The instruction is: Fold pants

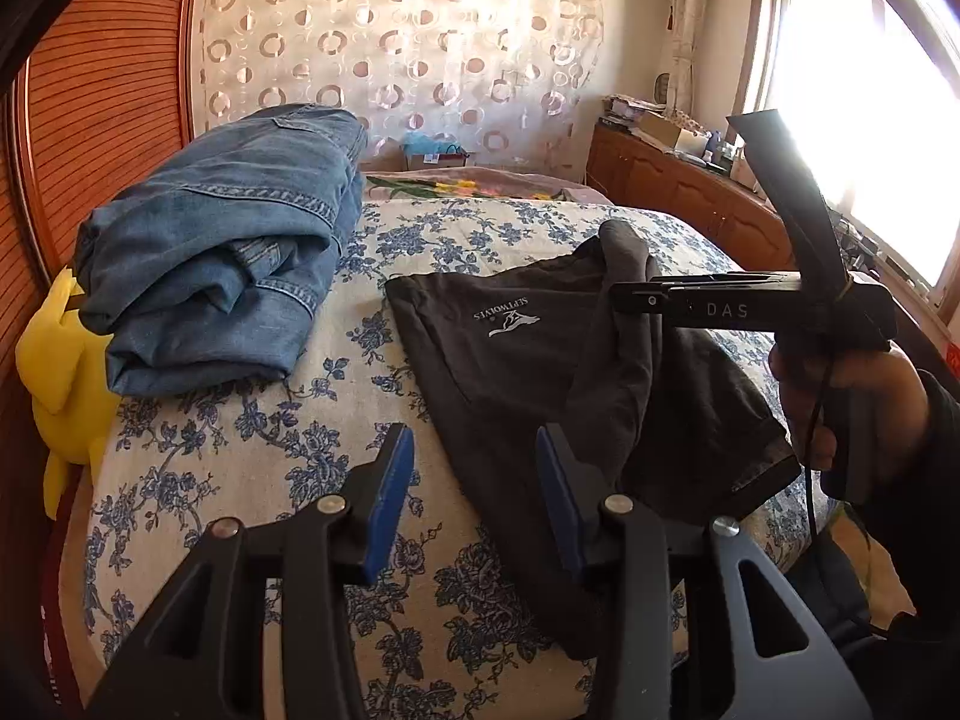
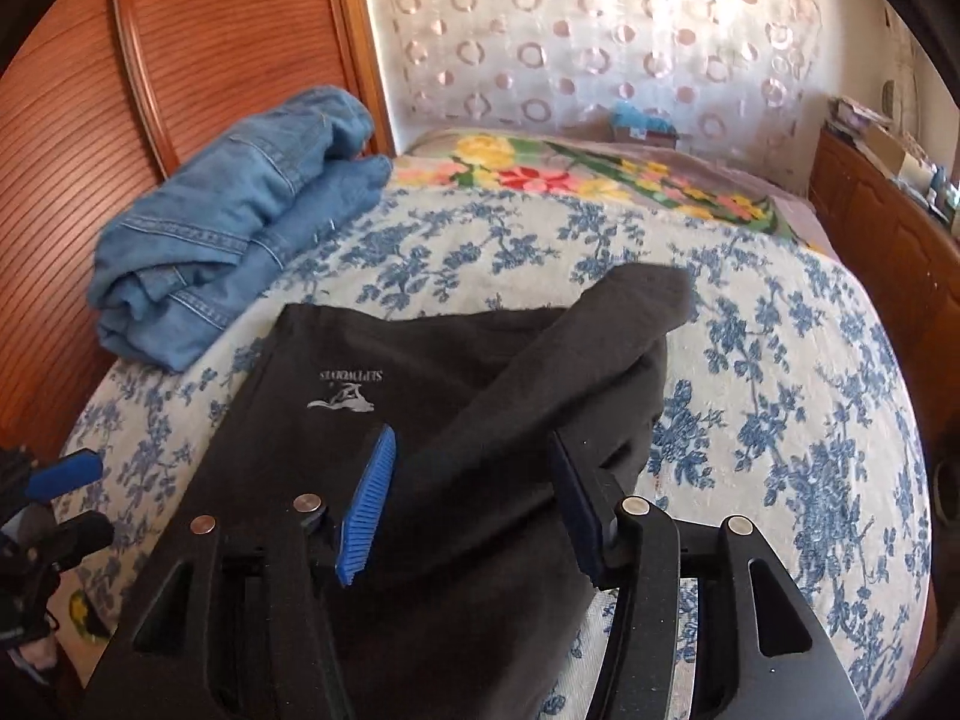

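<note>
- Blue pads of the left gripper (image 1: pixel 474 498) are standing apart with nothing between them, hovering over the floral bedspread (image 1: pixel 252 432) just beside the near left edge of the dark pants (image 1: pixel 510 372); its right finger is sitting over that edge, though whether it is touching the cloth cannot be told.
- Across the garment, the right gripper (image 2: pixel 474 504) is also standing spread and empty, its fingers straddling a raised diagonal fold of the pants from above; no cloth is being pinched by either pad.
- From the left wrist view, a hand (image 1: pixel 840 396) is gripping the handle of the right tool and tilting it down toward the pants' right side, probably so both tools can work opposite edges.
- Pants are lying roughly in the middle of the bed, partly folded: one section is draped back over the rest, leaving a loose ridge and a corner poking up at the far end, while a white printed logo (image 2: pixel 342 399) is facing up on the flatter left half.
- Judging by the rumpled ridge, the fold is looking unfinished, and the next step is likely calling for a fresh pinch on an edge to flatten or double the cloth again.
- Further out, folded blue jeans (image 1: pixel 216 252) are resting in a stack by the wooden headboard (image 1: pixel 108 90), well apart from the pants, seemingly set aside as finished.
- Beside the stack, a yellow plush toy (image 1: pixel 54 372) is hanging off the mattress edge.
</note>
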The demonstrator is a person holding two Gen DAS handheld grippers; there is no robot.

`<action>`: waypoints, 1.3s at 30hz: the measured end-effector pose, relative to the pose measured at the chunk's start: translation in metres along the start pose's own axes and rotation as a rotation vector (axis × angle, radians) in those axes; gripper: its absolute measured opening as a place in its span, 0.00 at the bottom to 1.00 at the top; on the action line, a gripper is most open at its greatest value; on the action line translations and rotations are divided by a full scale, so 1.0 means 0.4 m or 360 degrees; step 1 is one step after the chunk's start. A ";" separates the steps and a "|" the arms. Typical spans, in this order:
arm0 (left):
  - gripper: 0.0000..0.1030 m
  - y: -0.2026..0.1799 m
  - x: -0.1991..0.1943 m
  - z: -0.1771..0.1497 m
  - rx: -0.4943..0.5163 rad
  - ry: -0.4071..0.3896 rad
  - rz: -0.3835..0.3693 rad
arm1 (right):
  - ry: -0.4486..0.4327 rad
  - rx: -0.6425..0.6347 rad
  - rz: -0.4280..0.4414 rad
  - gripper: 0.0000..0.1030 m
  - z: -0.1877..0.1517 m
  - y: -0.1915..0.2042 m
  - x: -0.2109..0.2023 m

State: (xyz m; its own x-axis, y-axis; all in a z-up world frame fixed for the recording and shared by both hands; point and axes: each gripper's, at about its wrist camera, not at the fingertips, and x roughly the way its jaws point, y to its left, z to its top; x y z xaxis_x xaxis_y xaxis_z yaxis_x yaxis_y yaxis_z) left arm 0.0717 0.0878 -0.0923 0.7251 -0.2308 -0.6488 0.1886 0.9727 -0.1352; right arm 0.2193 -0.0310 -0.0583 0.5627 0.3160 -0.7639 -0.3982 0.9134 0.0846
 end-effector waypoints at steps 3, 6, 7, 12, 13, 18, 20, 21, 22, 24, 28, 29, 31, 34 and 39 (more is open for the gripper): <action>0.40 0.005 0.005 -0.004 -0.0010 0.0008 0.0003 | 0.0017 0.0008 0.0013 0.38 0.002 -0.004 0.007; 0.40 0.006 0.010 -0.005 -0.0011 0.0012 0.0003 | 0.0061 -0.0018 0.0018 0.08 -0.004 0.000 0.021; 0.40 0.005 0.010 -0.005 -0.0009 0.0012 0.0003 | 0.0063 -0.0023 0.0026 0.06 -0.008 -0.001 0.020; 0.40 -0.006 0.019 0.010 0.0011 0.0012 -0.0003 | -0.0007 -0.0009 0.0047 0.00 -0.033 -0.027 -0.024; 0.40 -0.010 0.021 0.015 0.0019 0.0010 -0.0005 | -0.0022 0.0002 0.0047 0.00 -0.039 -0.035 -0.037; 0.40 -0.041 0.041 0.058 0.0073 -0.0005 -0.0053 | -0.0031 0.0027 0.0036 0.00 -0.095 -0.074 -0.081; 0.40 -0.060 0.055 0.082 0.0103 -0.0004 -0.0069 | -0.0012 0.0032 0.0019 0.00 -0.113 -0.084 -0.080; 0.40 -0.069 0.063 0.096 0.0123 -0.0006 -0.0085 | -0.0001 0.0037 0.0012 0.00 -0.119 -0.089 -0.076; 0.40 -0.078 0.072 0.107 0.0140 -0.0002 -0.0100 | 0.0004 0.0047 0.0003 0.00 -0.126 -0.092 -0.074; 0.40 -0.099 0.098 0.130 0.0179 0.0026 -0.0118 | 0.0013 0.0085 -0.0025 0.01 -0.134 -0.103 -0.071; 0.40 -0.138 0.156 0.165 0.0262 0.0095 -0.0158 | -0.0014 0.0138 -0.0028 0.19 -0.138 -0.126 -0.085; 0.40 -0.145 0.168 0.170 0.0272 0.0119 -0.0168 | -0.0024 0.0137 -0.0019 0.20 -0.138 -0.129 -0.090; 0.40 -0.152 0.204 0.183 0.0278 0.0187 -0.0211 | -0.0031 0.0136 -0.0004 0.21 -0.137 -0.133 -0.096; 0.40 -0.170 0.245 0.193 0.0302 0.0258 -0.0222 | -0.0031 0.0125 -0.0007 0.21 -0.140 -0.135 -0.094; 0.40 -0.207 0.288 0.202 0.0340 0.0333 -0.0259 | -0.0038 0.0117 -0.0022 0.22 -0.150 -0.135 -0.088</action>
State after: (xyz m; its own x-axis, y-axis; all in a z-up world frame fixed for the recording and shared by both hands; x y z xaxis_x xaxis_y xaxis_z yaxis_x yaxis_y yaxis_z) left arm 0.1931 -0.0214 -0.0955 0.5266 -0.3510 -0.7743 0.4414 0.8913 -0.1039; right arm 0.1778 -0.1069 -0.0744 0.5849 0.3087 -0.7501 -0.3369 0.9337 0.1215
